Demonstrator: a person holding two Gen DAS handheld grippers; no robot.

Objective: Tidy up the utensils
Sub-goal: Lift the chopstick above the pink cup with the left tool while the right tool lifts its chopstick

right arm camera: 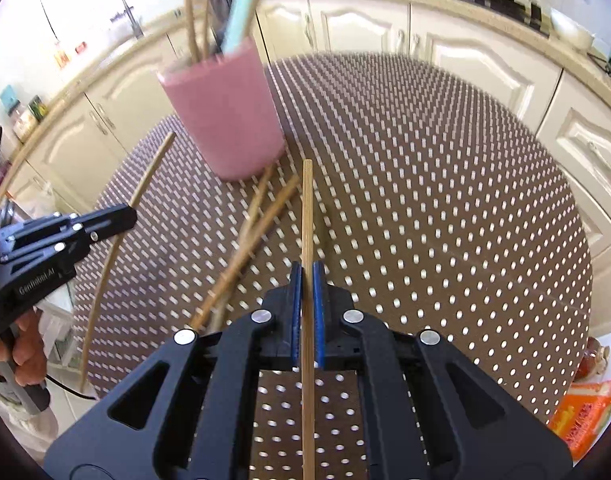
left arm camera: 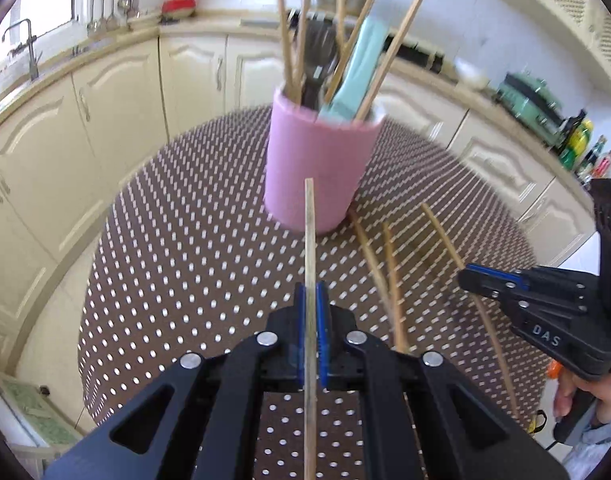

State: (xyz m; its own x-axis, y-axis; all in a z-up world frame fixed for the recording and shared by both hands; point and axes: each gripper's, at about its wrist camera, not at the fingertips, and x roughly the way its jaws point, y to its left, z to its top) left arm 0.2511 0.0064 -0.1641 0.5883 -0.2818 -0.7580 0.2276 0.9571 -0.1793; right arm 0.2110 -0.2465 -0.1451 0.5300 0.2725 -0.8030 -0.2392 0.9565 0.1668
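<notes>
A: How far along is the sorting judged to be?

B: Partway, approx. Several chopsticks, a dark utensil and a teal-handled tool (left arm camera: 359, 68) are already stood in the pink holder (left arm camera: 319, 160), which is set upright on the dotted tabletop (left arm camera: 185, 248), toward its far edge.

A: What's left?

B: Three loose chopsticks (left arm camera: 389, 280) are seen lying on the tabletop w/ their far ends near the holder's base, two of them crossing. Plus two more are held.

A: Held how?

B: The left gripper (left arm camera: 311, 320) is closed on one chopstick (left arm camera: 309, 232), clamped between the blue pads and pointed at the holder. The right gripper (right arm camera: 307, 304) is likewise clamped on a second chopstick (right arm camera: 306, 216), tip just short of the holder (right arm camera: 225, 108) base.

A: Both above the tabletop?

B: Appears so, near the front edge; exact height can't be told, esp. w/ the blur.

A: So remaining work?

B: Est. five sticks to be dropped in: the two gripped ones first, then the three on the tabletop (right arm camera: 425, 200). Nothing else loose is visible.
</notes>
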